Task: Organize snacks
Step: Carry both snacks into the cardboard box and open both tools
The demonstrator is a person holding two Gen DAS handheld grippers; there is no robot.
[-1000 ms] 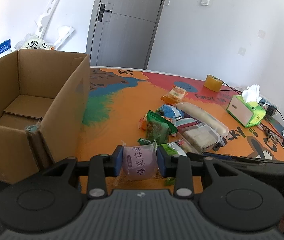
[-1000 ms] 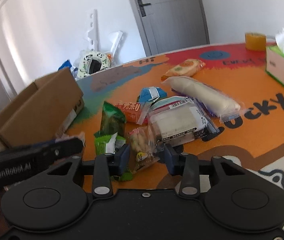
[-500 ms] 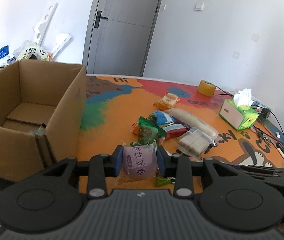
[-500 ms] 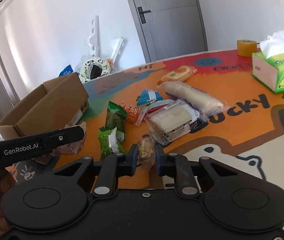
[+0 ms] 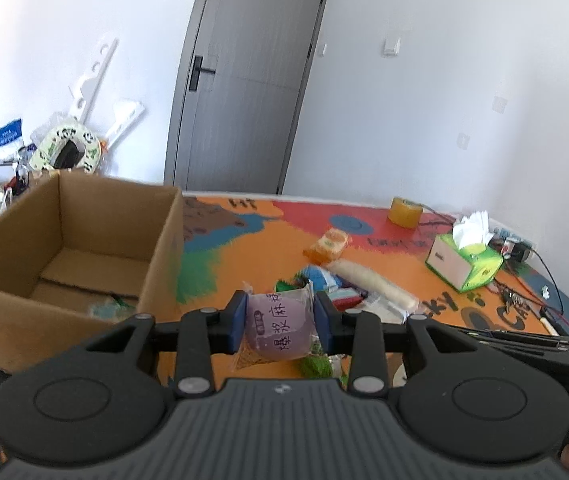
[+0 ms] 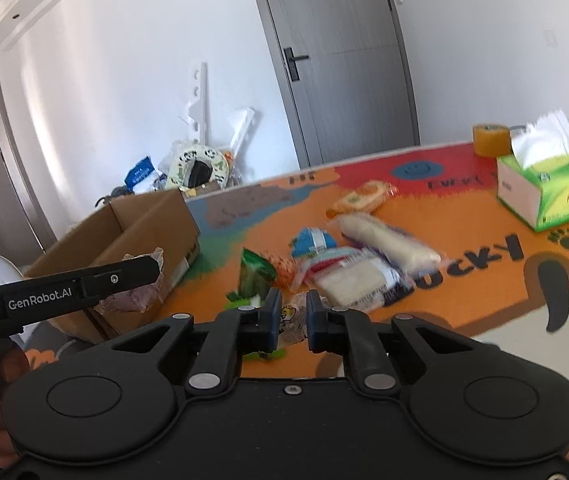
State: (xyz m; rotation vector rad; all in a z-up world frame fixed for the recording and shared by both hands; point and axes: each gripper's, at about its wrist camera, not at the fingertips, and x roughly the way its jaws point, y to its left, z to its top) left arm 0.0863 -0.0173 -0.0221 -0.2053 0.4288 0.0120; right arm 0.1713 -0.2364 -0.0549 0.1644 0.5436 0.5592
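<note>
My left gripper [image 5: 280, 322] is shut on a purple snack packet [image 5: 278, 326] and holds it in the air just right of the open cardboard box [image 5: 72, 216]. The box holds a small clear packet [image 5: 106, 308] near its front wall. My right gripper [image 6: 292, 320] is shut on a small clear snack packet [image 6: 290, 322] with a yellow print, lifted off the table. The left gripper's finger [image 6: 84, 286] with the purple packet shows at the left of the right wrist view. The remaining snacks [image 6: 348, 268] lie in a heap mid-table.
A green tissue box [image 6: 548, 192] and a roll of yellow tape [image 6: 490, 140] stand at the far right of the colourful table mat [image 6: 484, 240]. Cables [image 5: 524, 296] lie beyond the tissue box. Clutter [image 6: 196, 168] and a grey door [image 5: 244, 80] sit behind the table.
The right gripper closed on the small clear packet and lifted it off the table. Both grippers rose and drew back, the left still carrying the purple packet beside the box.
</note>
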